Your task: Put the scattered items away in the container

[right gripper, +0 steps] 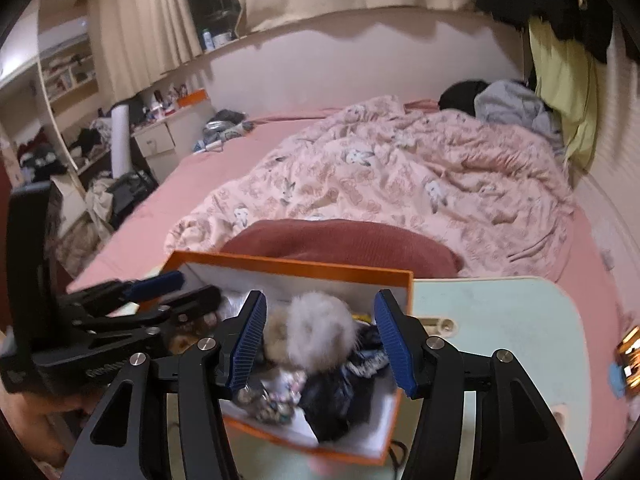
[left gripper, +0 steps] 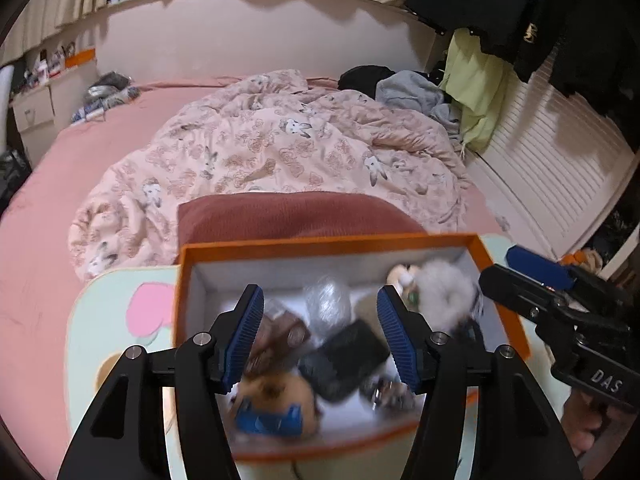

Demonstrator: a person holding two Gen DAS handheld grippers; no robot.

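Box (left gripper: 320,242) with pompom (left gripper: 444,292), pouch (left gripper: 344,360)

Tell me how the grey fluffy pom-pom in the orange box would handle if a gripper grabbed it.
The fluffy pom-pom looks soft and loose-furred, so it would probably squash between the pads rather than resist. It is likely very light for its bulk. Lying on top of the pile in the orange box, it may shift or roll if nudged.
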